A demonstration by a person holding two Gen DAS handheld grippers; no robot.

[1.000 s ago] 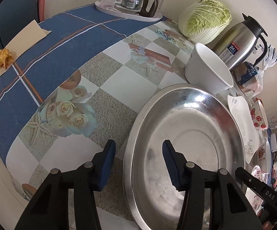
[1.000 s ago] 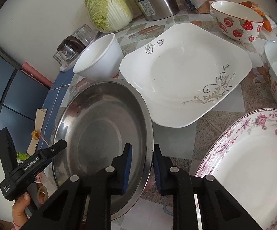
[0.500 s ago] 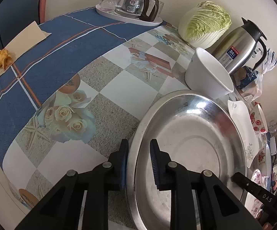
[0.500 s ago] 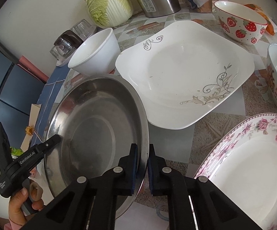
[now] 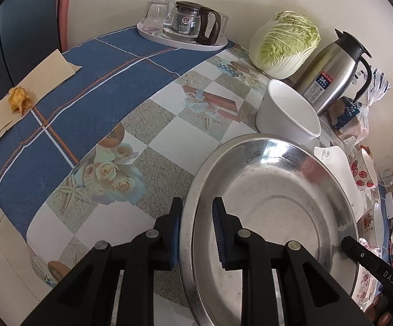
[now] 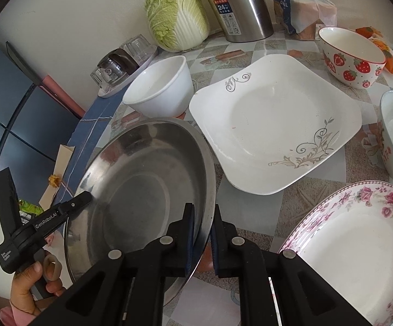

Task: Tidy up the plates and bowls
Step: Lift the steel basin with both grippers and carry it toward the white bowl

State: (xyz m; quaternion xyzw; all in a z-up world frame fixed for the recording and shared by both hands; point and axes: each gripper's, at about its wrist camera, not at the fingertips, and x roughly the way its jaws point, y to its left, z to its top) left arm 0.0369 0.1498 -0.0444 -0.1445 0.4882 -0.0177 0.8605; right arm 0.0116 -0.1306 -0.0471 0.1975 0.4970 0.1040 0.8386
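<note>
Two claws, left (image 5: 196, 231) and right (image 6: 203, 233), clamp opposite rims of the steel pan (image 6: 142, 184), likely to lift it level beside the white bowl (image 6: 159, 89).

Tabletop (image 5: 169, 141) with checked floral cover; blue plaid cloth (image 5: 93, 89) over its left end. Along the back edge: glassware tray (image 5: 182, 42), cabbage (image 5: 286, 43), steel flask (image 5: 332, 76). White bowl (image 6: 159, 89), square plate (image 6: 275, 122), strawberry bowl (image 6: 351, 57), floral plate (image 6: 359, 247) sit mid-tabletop to right end.
</note>
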